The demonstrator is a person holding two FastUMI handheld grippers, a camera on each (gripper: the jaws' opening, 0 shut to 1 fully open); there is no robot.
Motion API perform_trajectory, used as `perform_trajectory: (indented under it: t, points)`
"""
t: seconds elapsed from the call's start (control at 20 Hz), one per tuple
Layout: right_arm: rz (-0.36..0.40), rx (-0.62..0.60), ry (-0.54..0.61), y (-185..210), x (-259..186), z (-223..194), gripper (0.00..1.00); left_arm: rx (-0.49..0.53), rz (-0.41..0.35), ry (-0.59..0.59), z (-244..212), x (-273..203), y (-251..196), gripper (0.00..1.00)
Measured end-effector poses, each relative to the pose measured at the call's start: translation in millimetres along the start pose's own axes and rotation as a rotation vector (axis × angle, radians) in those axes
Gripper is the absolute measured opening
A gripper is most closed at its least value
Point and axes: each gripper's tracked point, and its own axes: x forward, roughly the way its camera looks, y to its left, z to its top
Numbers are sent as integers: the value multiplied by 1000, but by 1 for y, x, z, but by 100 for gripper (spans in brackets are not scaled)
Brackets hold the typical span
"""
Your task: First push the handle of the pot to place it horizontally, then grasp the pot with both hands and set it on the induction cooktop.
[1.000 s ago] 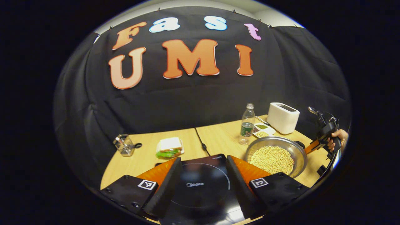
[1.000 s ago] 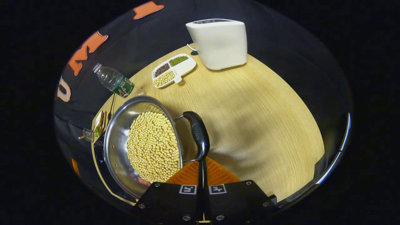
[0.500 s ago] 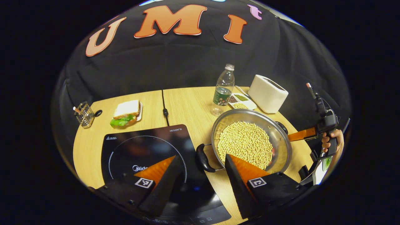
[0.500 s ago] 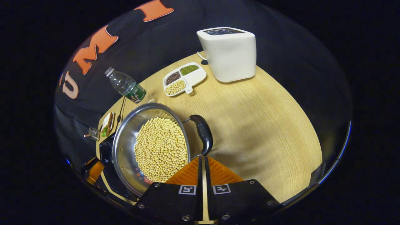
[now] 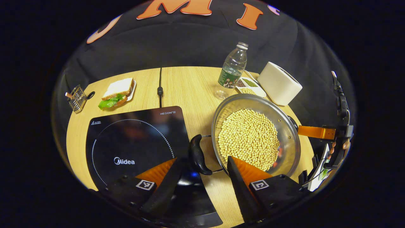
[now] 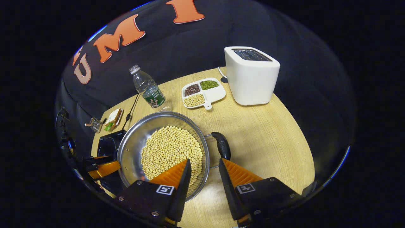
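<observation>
On the left of the left gripper view, a small wire rack [image 5: 75,98] stands at the table [image 5: 186,85] edge, with a sandwich on a plate [image 5: 116,93] just beside it. Nearer the camera lies the black induction cooktop [image 5: 133,142], flat and glossy, a dotted ring printed on its glass. The left gripper [image 5: 202,171] hovers with its fingers spread wide, one finger over the cooktop's near corner, the other over the pot's near rim; they pinch nothing. Between them sits the pot's left handle [image 5: 198,155], a black curved grip on wire brackets, lying over the cooktop's right edge.

The pot [image 5: 284,126] is a wide, shallow steel pan, shiny inside, holding an even layer of pale yellow beans [image 5: 248,137]. It rests on the table just right of the cooktop. Behind it stand a clear plastic bottle [image 5: 232,71], a divided dish of beans [image 5: 250,86] and a white toaster [image 5: 278,83]. At the far right a hand [image 5: 337,148] holds the other gripper near the pot's far side.

In the right gripper view, the right gripper [image 6: 204,169] is also spread apart, gripping nothing. One finger lies over the pot's rim [image 6: 205,158] and beans, the other over bare table, and the pot's right handle [image 6: 222,145] sits just ahead of the gap, untouched.
</observation>
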Motion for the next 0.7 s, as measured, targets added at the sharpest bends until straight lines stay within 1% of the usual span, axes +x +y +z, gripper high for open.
perform_trajectory:
  t: [0.05,0.1,0.15,0.2,0.25,0.3,0.4,0.45,0.55,0.6,0.7]
  points:
    - [0,-5,0,2,2,1,62,-2,-4,7,0,3,-2,95]
    - [-1,-7,-3,2,2,1,64,-3,-9,8,-1,6,-3,94]
    - [-4,-12,-11,1,2,3,68,-9,-1,3,2,6,-2,95]
    - [-11,-18,-22,-1,3,6,69,-14,-13,-6,4,10,-5,95]
    - [-20,-26,-32,-5,4,8,74,-19,-22,-11,6,10,-8,92]
    - [-32,-32,-39,-8,5,10,75,-20,-24,-14,6,11,-11,91]
    - [-46,-40,-48,-12,8,13,77,-11,-6,-11,6,14,-11,96]
    - [-52,-44,-50,-13,10,13,78,-14,-9,-15,8,14,-13,93]
    - [-73,-64,-52,-16,13,14,80,-15,-33,-26,9,17,-19,93]
    - [-99,-83,-56,-22,16,15,80,-8,-45,-31,10,19,-23,93]
    - [-139,-108,-68,-31,20,14,83,3,-58,-26,10,26,-33,92]
